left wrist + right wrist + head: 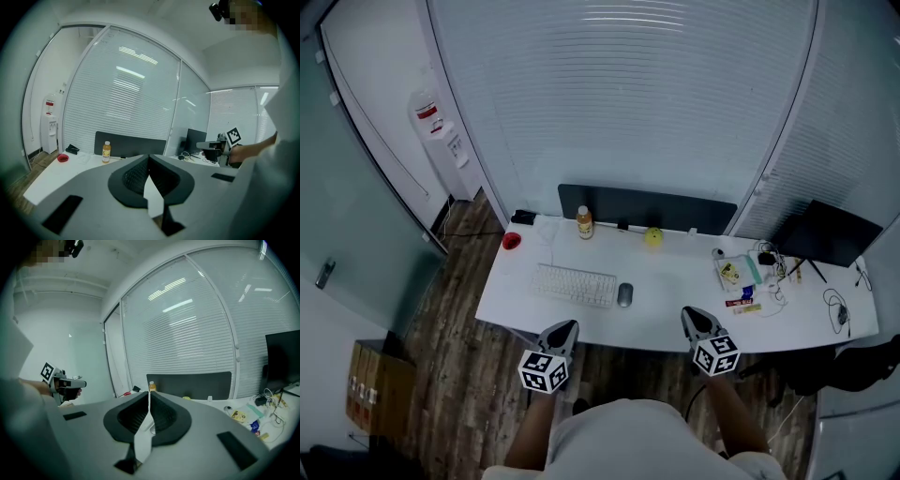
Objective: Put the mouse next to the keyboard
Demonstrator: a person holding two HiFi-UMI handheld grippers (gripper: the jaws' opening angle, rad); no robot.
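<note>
Right gripper view: hand-held gripper [149, 392] closed, empty.

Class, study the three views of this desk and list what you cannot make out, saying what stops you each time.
- Keyboard and mouse: hidden in the left gripper view behind the body of the left gripper.
- Bottle label: too small to read in any view.
- Red object: too small in the head view to identify.
- Clutter at the desk's right: head view, items too small to name.

The small clutter [741, 275] at the desk's [675, 286] right end is too small to identify.
</note>
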